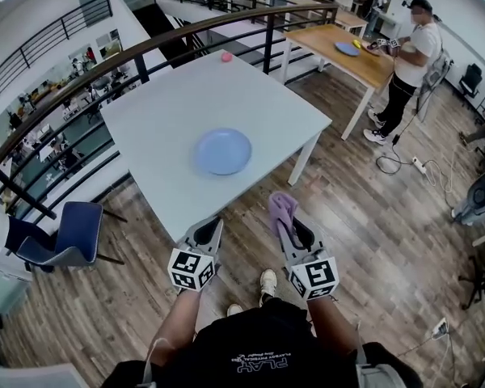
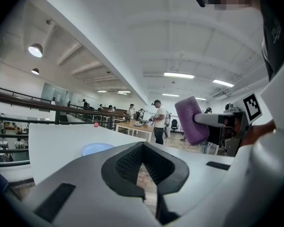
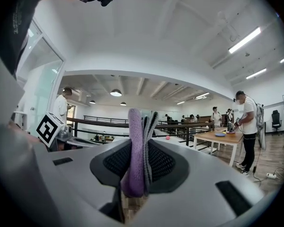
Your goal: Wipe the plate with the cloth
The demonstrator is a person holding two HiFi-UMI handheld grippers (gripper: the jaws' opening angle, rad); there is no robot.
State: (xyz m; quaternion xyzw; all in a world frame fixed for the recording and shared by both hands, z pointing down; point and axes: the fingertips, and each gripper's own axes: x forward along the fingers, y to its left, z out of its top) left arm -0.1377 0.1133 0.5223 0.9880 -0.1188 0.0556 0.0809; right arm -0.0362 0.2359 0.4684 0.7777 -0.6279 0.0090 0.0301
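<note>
In the head view I am looking down on two claws hanging over the floor, just short of the near edge of the white table [image 1: 166, 107]. My own arms and torso are covering their handles. The left gripper [image 1: 211, 223] is carrying nothing; the right gripper [image 1: 286, 221] is pinching one purple cloth [image 1: 280, 206]. One blue plate [image 1: 223, 151] is sitting on the table top, well apart from both claws. One pink ball [image 1: 225, 56] is lying near the far edge, and one blue chair [image 1: 61, 242] is standing at the left. A person [image 1: 408, 59] is standing beside a wooden table [image 1: 339, 43].

In the left gripper view the jaws are meeting tip to tip with nothing between them. The claw's grey body is cutting off the plate's near side, leaving only a blue sliver showing.

In the right gripper view the jaws are clamping the folded cloth, which is standing upright between the pads and blocking the middle of the scene (I cannot make out the plate here).
</note>
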